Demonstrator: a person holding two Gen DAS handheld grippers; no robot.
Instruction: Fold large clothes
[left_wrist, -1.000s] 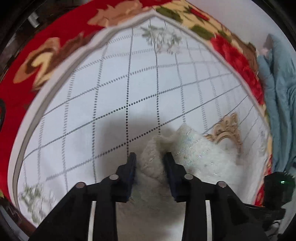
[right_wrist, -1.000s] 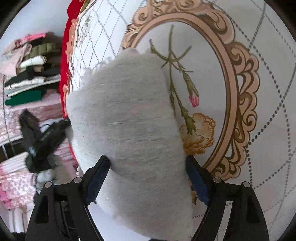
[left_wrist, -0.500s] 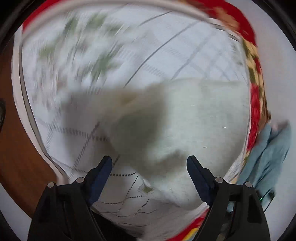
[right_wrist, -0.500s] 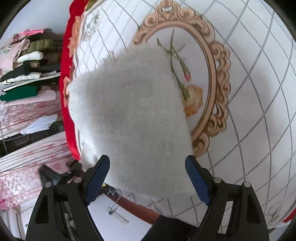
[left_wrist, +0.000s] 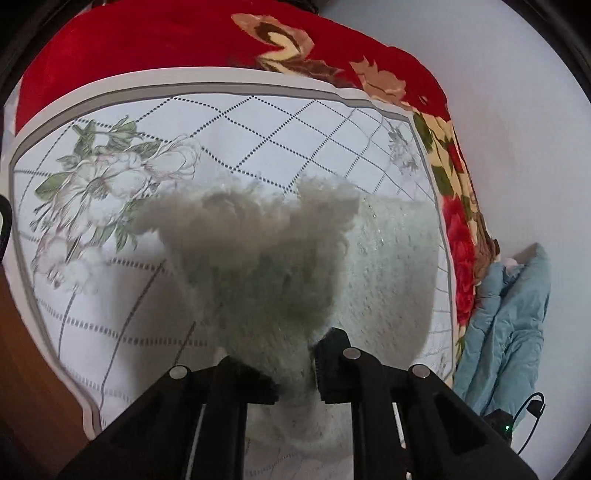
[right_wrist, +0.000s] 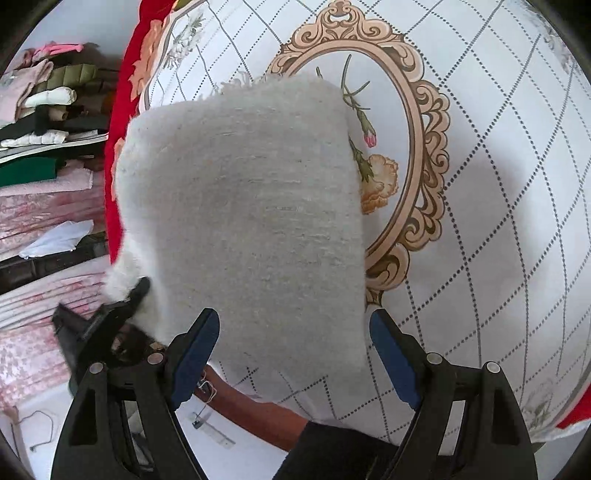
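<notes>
Black left gripper (left_wrist: 297, 373), right gripper (right_wrist: 293, 354) blue-padded jaws, silver screws

A fuzzy off-white knitted garment (right_wrist: 243, 206) lies folded into a thick rectangle on the white quilted bedspread (right_wrist: 480, 184), near its red-bordered edge, partly covering the ornate oval frame print. One fluffy corner (left_wrist: 258, 266) is bunched and lifted off the folded body, its fringe ragged

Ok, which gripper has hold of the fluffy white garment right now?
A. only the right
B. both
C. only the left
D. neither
C: the left gripper is pinched shut on a bunched fold of the white garment, while the right gripper stands wide open above it, its blue pads clear of the fabric.
</notes>
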